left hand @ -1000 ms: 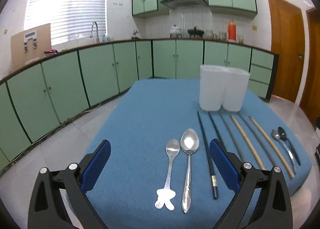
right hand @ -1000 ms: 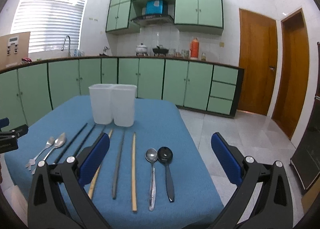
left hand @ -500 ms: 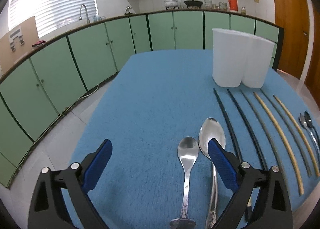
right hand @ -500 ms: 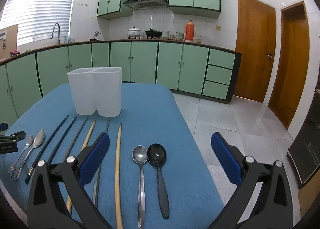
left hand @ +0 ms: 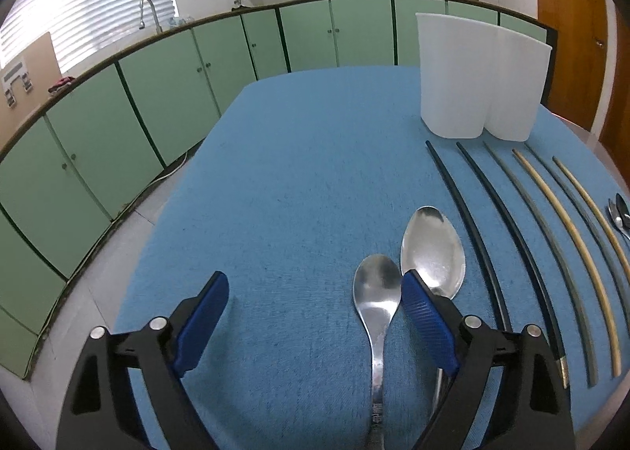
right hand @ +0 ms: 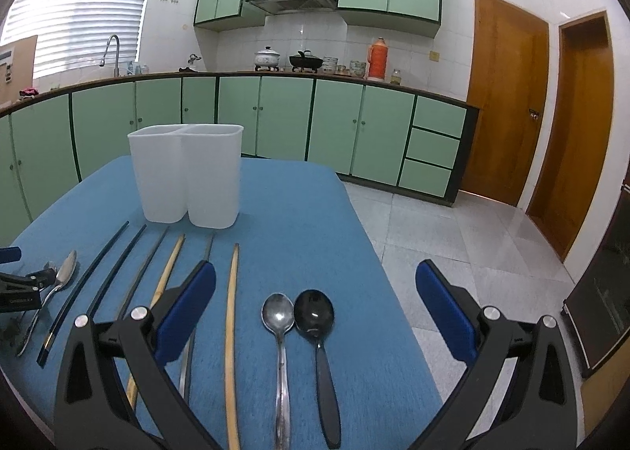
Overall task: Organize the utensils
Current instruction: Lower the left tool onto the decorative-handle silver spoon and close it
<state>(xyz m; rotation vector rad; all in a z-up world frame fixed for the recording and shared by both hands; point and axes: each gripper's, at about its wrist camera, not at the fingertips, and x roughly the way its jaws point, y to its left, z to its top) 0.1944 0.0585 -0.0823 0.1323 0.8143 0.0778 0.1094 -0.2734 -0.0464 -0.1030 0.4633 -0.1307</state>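
My left gripper (left hand: 313,318) is open, low over the blue table. A small steel spoon (left hand: 376,306) lies between its fingers, close to the right pad (left hand: 427,326). A larger steel spoon (left hand: 432,251) lies just right of it, its handle hidden under that finger. Several chopsticks (left hand: 496,229) lie in a row to the right. A white two-compartment holder (left hand: 478,76) stands at the back. My right gripper (right hand: 315,314) is open above a steel spoon (right hand: 279,336) and a black spoon (right hand: 317,336). The holder (right hand: 185,178) and chopsticks (right hand: 232,316) also show there.
The blue table (left hand: 299,174) ends at its left edge over grey floor. Green cabinets (left hand: 157,95) run along the wall. In the right wrist view the table's right edge (right hand: 378,284) drops to tiled floor, with wooden doors (right hand: 508,103) beyond.
My left gripper has moved forward and down toward the two steel spoons, which now sit at its right finger. My right gripper has moved forward and left over the two right-hand spoons.
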